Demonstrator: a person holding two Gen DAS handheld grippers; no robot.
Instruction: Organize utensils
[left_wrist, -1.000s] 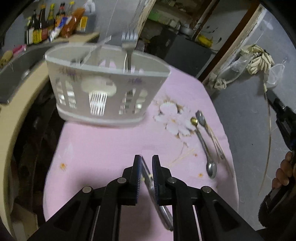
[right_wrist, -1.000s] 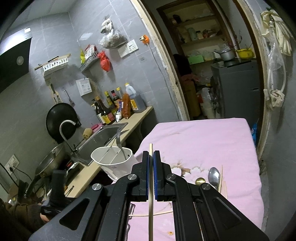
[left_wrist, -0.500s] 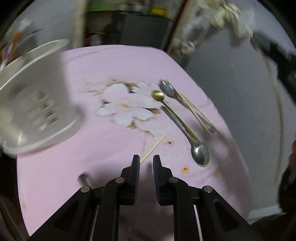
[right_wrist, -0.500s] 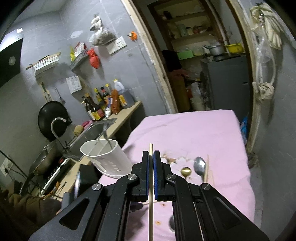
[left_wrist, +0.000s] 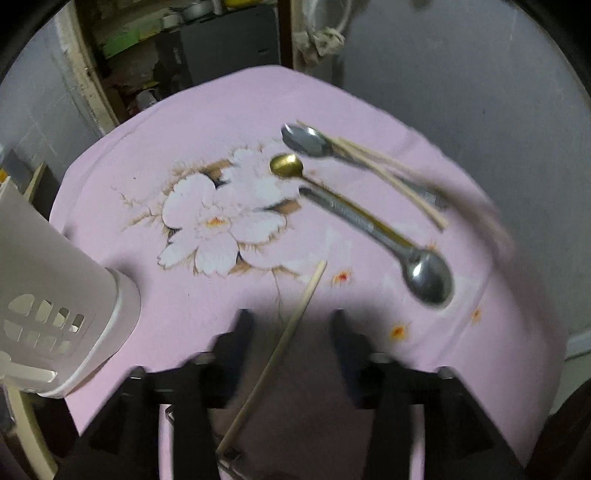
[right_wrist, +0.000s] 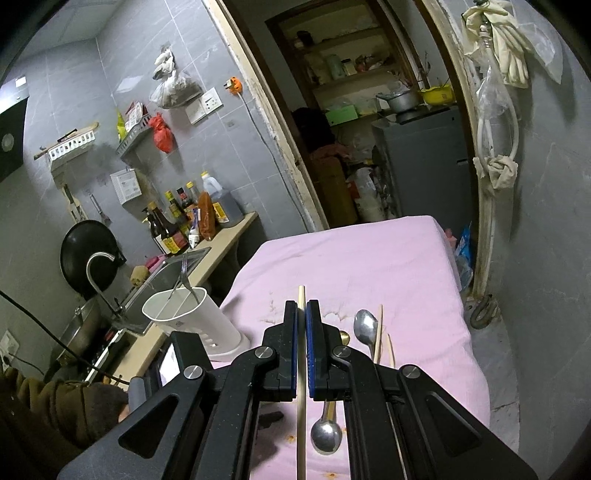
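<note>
Left wrist blurred: left tongs spread; right tongs clamp chopstick, lower end cropped

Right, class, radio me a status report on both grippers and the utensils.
Left gripper open, astride a chopstick on the cloth. Right gripper shut on chopstick. Spoons still out; holder unobstructed.

Bare pink cloth lies open beyond the flower print. Spoons and chopsticks crowd the right side; the white holder blocks the left edge.
</note>
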